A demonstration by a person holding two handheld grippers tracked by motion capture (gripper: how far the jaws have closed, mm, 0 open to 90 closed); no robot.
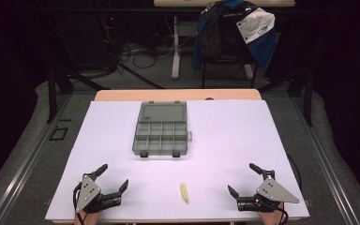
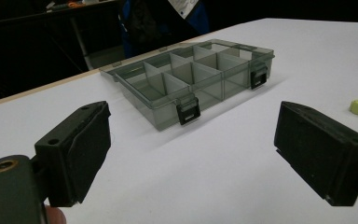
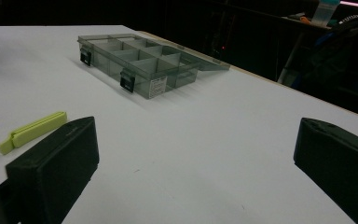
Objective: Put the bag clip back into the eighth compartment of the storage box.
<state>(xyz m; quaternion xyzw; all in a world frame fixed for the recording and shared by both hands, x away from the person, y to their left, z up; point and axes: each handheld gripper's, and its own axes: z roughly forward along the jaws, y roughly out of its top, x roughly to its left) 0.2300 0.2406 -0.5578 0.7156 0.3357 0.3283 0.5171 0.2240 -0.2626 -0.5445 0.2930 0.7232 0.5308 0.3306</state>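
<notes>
Nearest to us at the bottom of the high view, our two grippers rest low over the front edge of the white table (image 1: 243, 131), the left gripper (image 1: 113, 179) at the left corner and the right gripper (image 1: 244, 178) at the right, each with its jaws spread wide and nothing between them. Between the two, close to the front edge and well apart from either, lies a small yellow-green clip (image 1: 184, 192), long and slim, pointing roughly away from us. In the right gripper view we see the clip (image 3: 31, 131) just beyond the left jaw, closed, with a seam along its length. Farther back, near the middle of the table, sits a smoky grey translucent organizer box (image 1: 161, 136), its lid (image 1: 162, 112) swung fully open and lying flat behind the tray. Thin dividers split the tray into rows of small compartments, and we can make out nothing inside them. Two black latches hang on its front wall, plain in the left gripper view on the box (image 2: 191, 81). A small white label shows on one end wall in the right gripper view. Behind the table, a chair (image 1: 225, 49) carries draped blue and white clothing.
</notes>
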